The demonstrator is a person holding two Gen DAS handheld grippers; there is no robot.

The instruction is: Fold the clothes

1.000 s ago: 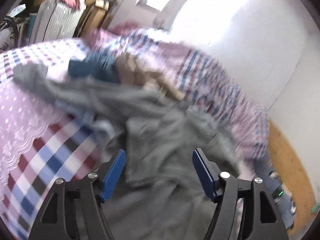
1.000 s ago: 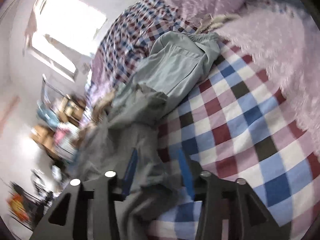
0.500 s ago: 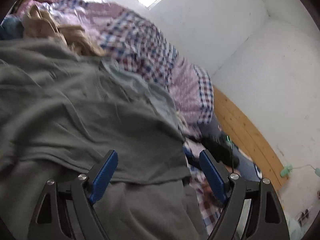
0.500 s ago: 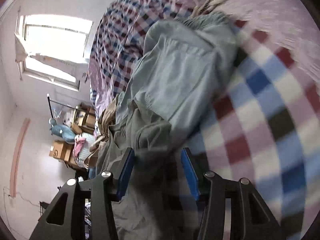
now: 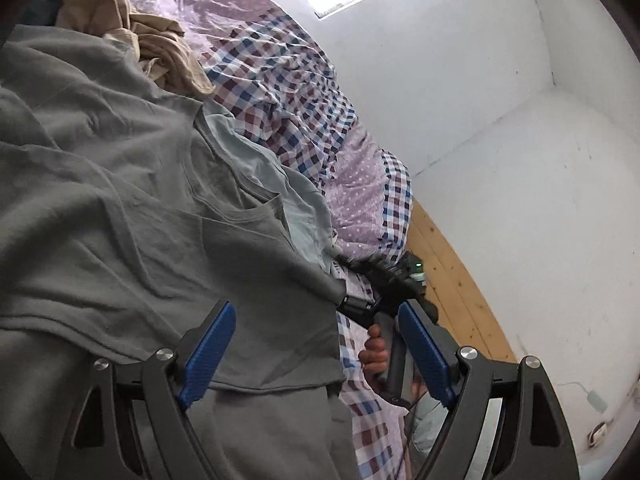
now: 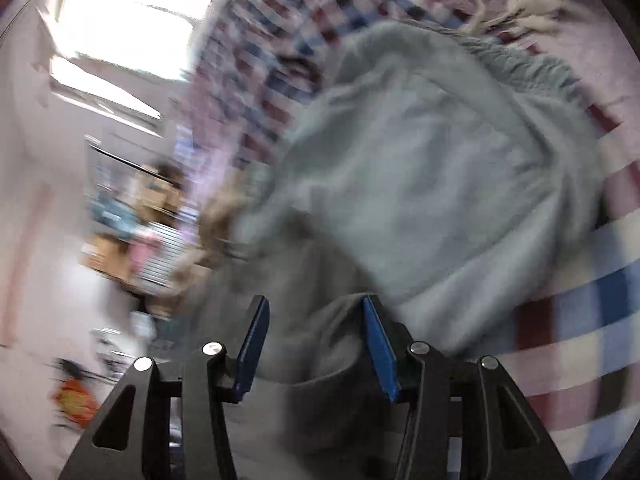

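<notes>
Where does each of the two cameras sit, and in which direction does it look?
Left wrist: sits on the left gripper, looks along the bed toward a white wall, over the dark grey garment; a hand on the other gripper's handle shows.
Right wrist: sits on the right gripper, looks, blurred, across the pale blue garment toward a window; no hand shows.
Shared: both garments and the checked bedcover.
</notes>
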